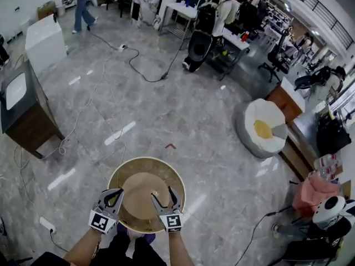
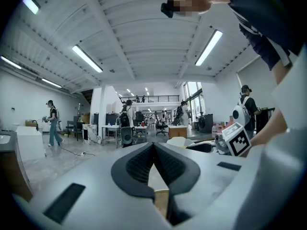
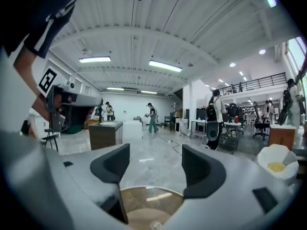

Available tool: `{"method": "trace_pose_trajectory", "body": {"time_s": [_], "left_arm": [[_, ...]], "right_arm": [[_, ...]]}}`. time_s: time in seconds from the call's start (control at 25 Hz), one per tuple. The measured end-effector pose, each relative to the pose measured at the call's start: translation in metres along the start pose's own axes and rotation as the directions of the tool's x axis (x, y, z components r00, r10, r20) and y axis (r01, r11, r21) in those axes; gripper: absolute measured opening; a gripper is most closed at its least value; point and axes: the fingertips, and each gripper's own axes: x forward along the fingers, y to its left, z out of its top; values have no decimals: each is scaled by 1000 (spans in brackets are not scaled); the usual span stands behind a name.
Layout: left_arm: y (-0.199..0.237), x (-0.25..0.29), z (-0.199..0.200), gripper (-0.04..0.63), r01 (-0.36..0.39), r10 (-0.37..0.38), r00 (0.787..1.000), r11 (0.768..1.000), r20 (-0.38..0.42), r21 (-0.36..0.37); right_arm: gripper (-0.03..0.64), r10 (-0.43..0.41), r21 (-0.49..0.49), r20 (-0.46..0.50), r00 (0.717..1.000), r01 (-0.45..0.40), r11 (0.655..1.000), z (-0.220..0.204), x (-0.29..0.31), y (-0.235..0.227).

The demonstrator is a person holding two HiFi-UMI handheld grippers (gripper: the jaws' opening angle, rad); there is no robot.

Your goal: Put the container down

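Note:
A round tan container (image 1: 145,190) with a pale rim hangs above the grey floor, low in the head view, just in front of the person. My left gripper (image 1: 115,195) sits at its left rim. In the left gripper view the left gripper (image 2: 153,145) has its jaws nearly together on a thin strip of the container's rim (image 2: 156,182). Over the right side of the container my right gripper (image 1: 162,196) is open. In the right gripper view the right gripper (image 3: 156,163) has nothing between its pads, and the container's brown inside (image 3: 148,206) shows below them.
A wooden cabinet (image 1: 28,115) stands at the left, with cables (image 1: 83,112) and a power strip (image 1: 47,224) on the floor. A white round seat with a yellow centre (image 1: 263,129) is at the right. A small red mark (image 1: 170,146) lies ahead. People and tables fill the back.

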Motion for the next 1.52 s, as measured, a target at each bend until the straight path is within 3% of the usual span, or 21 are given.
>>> {"method": "trace_pose_trajectory", "body": {"time_s": [0.08,0.32,0.56,0.68,0.88,1.04,1.2,1.24,1.28,1.32,1.52], "left_arm": [[-2,-10,22,25,-16,16,1000,1000,10,-2],[-12,-49,60,25,-72,73,997,997,35,-22],[-28,-59,68,25,-74,79,994,994,73,-76],[-35,-53,74,25,-68,71,994,997,83,-47],[-38,-50,81,25,-60,63,993,998,105,-29],[-43,-50,82,25,-52,55,992,998,110,-27],[-45,-48,83,25,-43,46,993,999,112,-24],[-47,-49,84,25,-42,44,993,999,112,-25],[-48,-50,84,25,-40,43,993,999,111,-27],[-50,-51,85,25,-39,41,993,999,109,-28],[-54,-54,83,25,-28,31,994,999,102,-37]], "right_arm": [[344,-26,15,32,999,26,1000,36,-18,2],[345,-98,24,97,990,96,995,84,-79,14],[344,-84,-6,85,993,84,996,80,-108,17],[344,-107,20,144,984,105,994,90,-120,12],[344,-115,21,126,985,114,993,113,-128,19],[344,-89,-1,199,976,91,996,112,-124,20],[338,-109,-24,205,973,116,993,129,-125,20],[268,-130,-25,220,967,138,990,128,-127,17],[157,-154,-18,230,961,162,987,128,-130,13],[100,-172,-5,234,957,178,984,128,-133,10],[29,-147,7,245,958,149,989,138,-137,14]]}}
